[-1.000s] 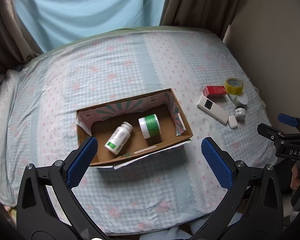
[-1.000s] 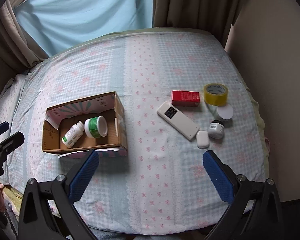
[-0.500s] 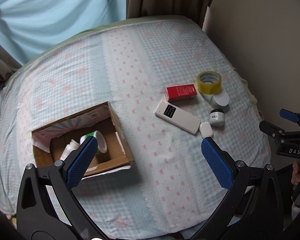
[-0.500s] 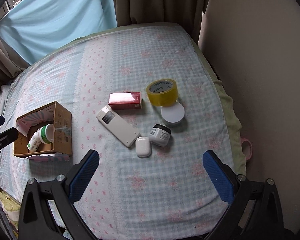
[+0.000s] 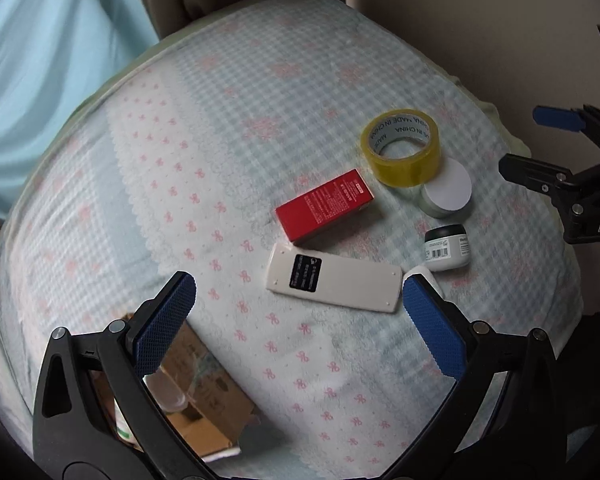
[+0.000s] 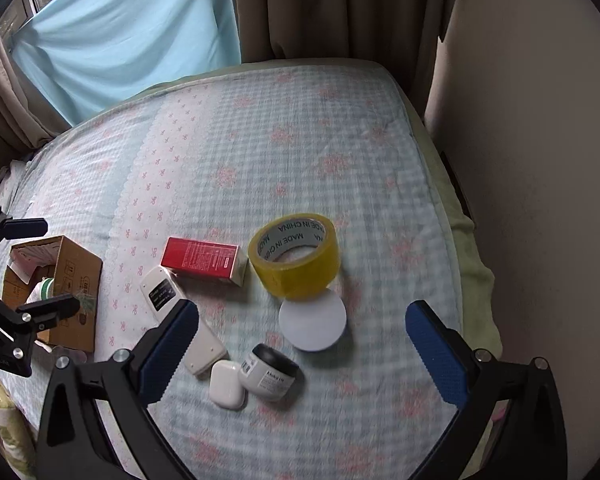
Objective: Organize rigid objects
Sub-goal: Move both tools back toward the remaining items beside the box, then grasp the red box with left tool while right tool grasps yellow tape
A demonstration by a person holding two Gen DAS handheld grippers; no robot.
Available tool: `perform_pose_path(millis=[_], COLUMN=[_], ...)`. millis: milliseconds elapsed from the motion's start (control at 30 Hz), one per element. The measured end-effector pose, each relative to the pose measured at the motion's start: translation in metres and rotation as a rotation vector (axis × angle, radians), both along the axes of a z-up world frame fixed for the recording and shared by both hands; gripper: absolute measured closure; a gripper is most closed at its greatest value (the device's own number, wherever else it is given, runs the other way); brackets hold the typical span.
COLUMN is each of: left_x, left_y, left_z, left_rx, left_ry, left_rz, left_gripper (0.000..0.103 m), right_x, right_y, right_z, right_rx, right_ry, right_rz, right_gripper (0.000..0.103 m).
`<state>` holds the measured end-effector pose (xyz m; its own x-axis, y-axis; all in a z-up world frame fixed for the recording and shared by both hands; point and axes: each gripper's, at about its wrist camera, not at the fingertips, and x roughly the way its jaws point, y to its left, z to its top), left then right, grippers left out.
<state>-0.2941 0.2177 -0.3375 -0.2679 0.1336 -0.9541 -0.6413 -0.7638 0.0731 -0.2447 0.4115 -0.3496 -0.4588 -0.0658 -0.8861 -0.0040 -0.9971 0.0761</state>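
Note:
On the bed lie a white remote [image 5: 334, 282] [image 6: 180, 316], a red box [image 5: 324, 205] [image 6: 204, 261], a yellow tape roll [image 5: 401, 153] [image 6: 295, 257], a white-lidded jar [image 5: 447, 194] [image 6: 312, 319], a black-lidded jar [image 5: 446, 247] [image 6: 270, 372] and a white earbud case [image 6: 227, 384]. My left gripper [image 5: 296, 324] is open, above the remote's near side. My right gripper [image 6: 302, 354] is open, over the jars. A cardboard box [image 6: 66, 280] [image 5: 204, 408] with bottles sits left.
The bed has a checked blue cover with pink bows [image 6: 260, 152]. A beige wall [image 6: 540, 160] runs along the bed's right side. Curtains and a blue sheet [image 6: 120, 40] hang behind the bed. The right gripper shows in the left wrist view [image 5: 560, 168].
Both grippers have swung right and moved closer to the loose objects. The cardboard box has slid to the left edge of both views. Both stay open.

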Motion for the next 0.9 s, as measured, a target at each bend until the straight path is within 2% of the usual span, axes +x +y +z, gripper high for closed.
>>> perform_pose_path(millis=[300,533,633,700,733,767,833,867,900], left_x=[-0.038,-0.048,-0.048,-0.049,-0.049,-0.049,-0.050,-0.051,-0.053], left_y=[0.054,0.079,0.084,0.087,0.090,0.092,0.097,0.099,0.100], left_z=[-0.107,-0.158,-0.171,-0.171,-0.170,-0.168,-0.166,-0.165,-0.164], left_rx=[-0.074,-0.133,-0.172,-0.170,-0.178,-0.183,-0.203,-0.219,-0.224], left_ry=[-0.041,-0.043,-0.055,-0.066,-0.065,-0.070,-0.080,-0.071,-0.078], left_rz=[-0.308,-0.518,-0.601,-0.639,-0.659,-0.679,-0.701,-0.706,-0.710], left_gripper=[0.000,0.003,0.013,0.016,0.020,0.032,0.044,0.054,0.055], right_x=[-0.046,-0.060,-0.064,-0.065,-0.065,-0.066,-0.067,-0.069,-0.070], right_y=[-0.005,-0.008,-0.013,-0.016,-0.018,-0.019,-0.021,-0.021,-0.022], right_z=[-0.079,-0.118,-0.126,-0.129,-0.130,-0.130,-0.130,-0.130,-0.129], right_rx=[0.045,0.049,0.063,0.068,0.076,0.083,0.091,0.093,0.081], right_ry=[0.046,0.077,0.095,0.101,0.106,0.110,0.115,0.118,0.114], right_rz=[0.178,0.234,0.253,0.267,0.270,0.274,0.278,0.280,0.289], right_gripper=[0.000,0.000,0.000,0.000,0.000,0.000,0.000,0.006,0.007])
